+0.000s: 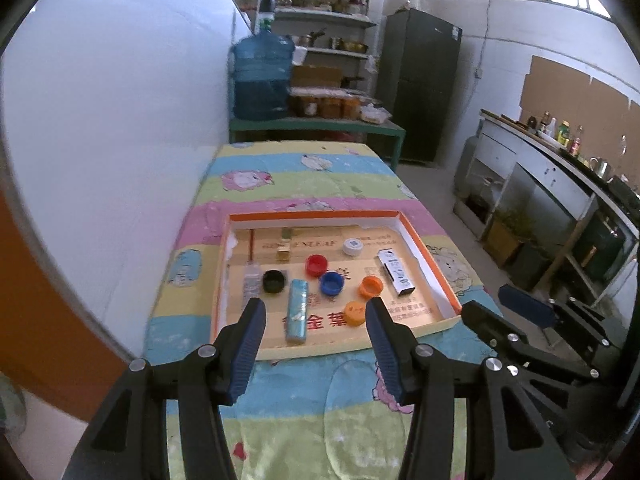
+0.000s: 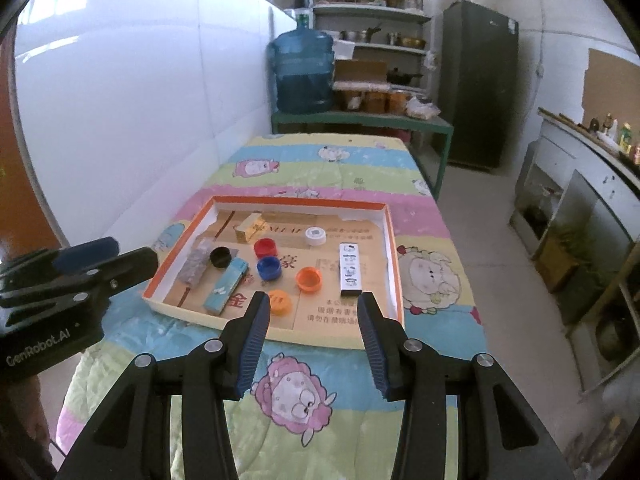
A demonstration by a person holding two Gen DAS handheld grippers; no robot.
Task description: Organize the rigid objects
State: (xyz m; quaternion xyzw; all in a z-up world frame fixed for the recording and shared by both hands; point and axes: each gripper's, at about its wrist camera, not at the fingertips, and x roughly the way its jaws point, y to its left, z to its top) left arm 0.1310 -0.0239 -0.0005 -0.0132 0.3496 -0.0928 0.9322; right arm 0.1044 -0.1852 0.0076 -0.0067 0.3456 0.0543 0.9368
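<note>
An orange-rimmed cardboard tray (image 1: 316, 214) (image 2: 300, 201) lies on the quilted table. Inside it are a red cap (image 1: 316, 264), a blue cap (image 1: 332, 283), two orange caps (image 1: 371, 286) (image 1: 355, 313), a black cap (image 1: 274, 280) and a white cap (image 1: 352, 246). A teal box (image 1: 297, 316), a white-and-black box (image 1: 396, 272), a small gold box (image 1: 285, 250) and a silvery packet (image 1: 251, 284) lie there too. My left gripper (image 1: 316, 312) hovers open over the tray's near edge, empty. My right gripper (image 2: 314, 302) hangs open beside it, also empty.
A white wall runs along the table's left side. Beyond the far end stand a green bench with a blue water jug (image 1: 262, 76), shelves and a dark fridge (image 1: 420, 84). A kitchen counter (image 1: 560, 160) lines the right, across a concrete floor.
</note>
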